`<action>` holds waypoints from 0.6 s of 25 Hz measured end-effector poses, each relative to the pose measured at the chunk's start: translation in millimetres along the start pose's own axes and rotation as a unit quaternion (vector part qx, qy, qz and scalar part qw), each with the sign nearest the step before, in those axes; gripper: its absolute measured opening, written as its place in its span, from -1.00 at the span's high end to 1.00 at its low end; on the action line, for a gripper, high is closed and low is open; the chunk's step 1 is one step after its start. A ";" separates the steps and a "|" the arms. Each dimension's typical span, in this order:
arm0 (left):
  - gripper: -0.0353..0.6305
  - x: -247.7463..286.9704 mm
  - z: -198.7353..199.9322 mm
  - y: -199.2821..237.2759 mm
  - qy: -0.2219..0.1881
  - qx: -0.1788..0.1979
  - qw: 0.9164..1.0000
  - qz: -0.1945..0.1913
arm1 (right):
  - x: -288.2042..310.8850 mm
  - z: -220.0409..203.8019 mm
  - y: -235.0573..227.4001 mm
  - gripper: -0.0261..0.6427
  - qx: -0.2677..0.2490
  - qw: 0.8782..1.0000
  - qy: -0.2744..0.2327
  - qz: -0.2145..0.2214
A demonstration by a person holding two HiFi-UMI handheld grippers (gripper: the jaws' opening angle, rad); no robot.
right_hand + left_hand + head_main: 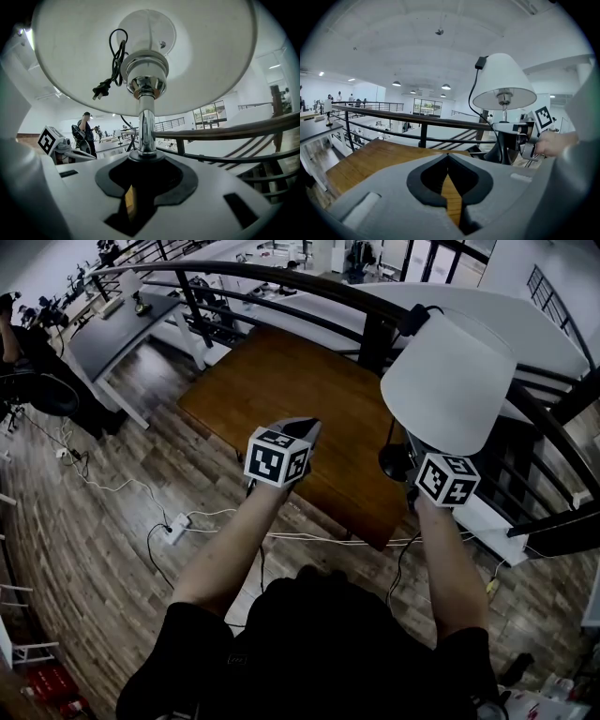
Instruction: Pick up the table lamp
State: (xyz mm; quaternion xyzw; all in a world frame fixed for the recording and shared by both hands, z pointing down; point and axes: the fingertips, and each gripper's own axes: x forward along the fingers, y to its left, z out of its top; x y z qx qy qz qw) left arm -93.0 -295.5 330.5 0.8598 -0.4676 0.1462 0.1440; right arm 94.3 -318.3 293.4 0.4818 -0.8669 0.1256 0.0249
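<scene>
The table lamp has a white cone shade [450, 381] on a chrome stem [146, 117], and its black round base [394, 462] is at the right edge of the wooden table [281, 381]. I cannot tell whether the base rests on the wood. My right gripper [412, 465] is shut on the lamp's lower stem just above the base, with the shade [145, 56] filling its own view. The left gripper view shows that grip [511, 129] under the shade [504, 82]. My left gripper [302, 430] hovers over the table's near side, shut and holding nothing [447, 157].
The lamp's black cord and plug [105, 86] hang bundled by the shade. A dark curved railing [281, 277] runs behind the table. White cables and a power strip [176, 526] lie on the plank floor. A person [28, 352] stands far left near grey desks.
</scene>
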 end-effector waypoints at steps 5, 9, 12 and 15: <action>0.88 -0.7 1.4 -0.7 0.000 0.004 1.000 -0.002 | 0.3 -3.4 -1.0 0.55 0.008 1.000 0.002 -0.001; 0.88 0.7 -0.6 -1.1 0.003 0.004 1.000 -0.001 | 0.8 -6.7 -4.3 0.55 0.010 1.000 0.006 0.000; 0.88 -0.6 -2.2 -3.0 0.003 0.003 1.000 -0.002 | -0.7 -9.2 -3.5 0.55 0.011 1.000 0.008 0.001; 0.88 -1.2 -3.4 -2.7 0.003 0.003 1.000 -0.002 | 0.7 -12.2 -1.2 0.55 0.011 1.000 0.009 0.004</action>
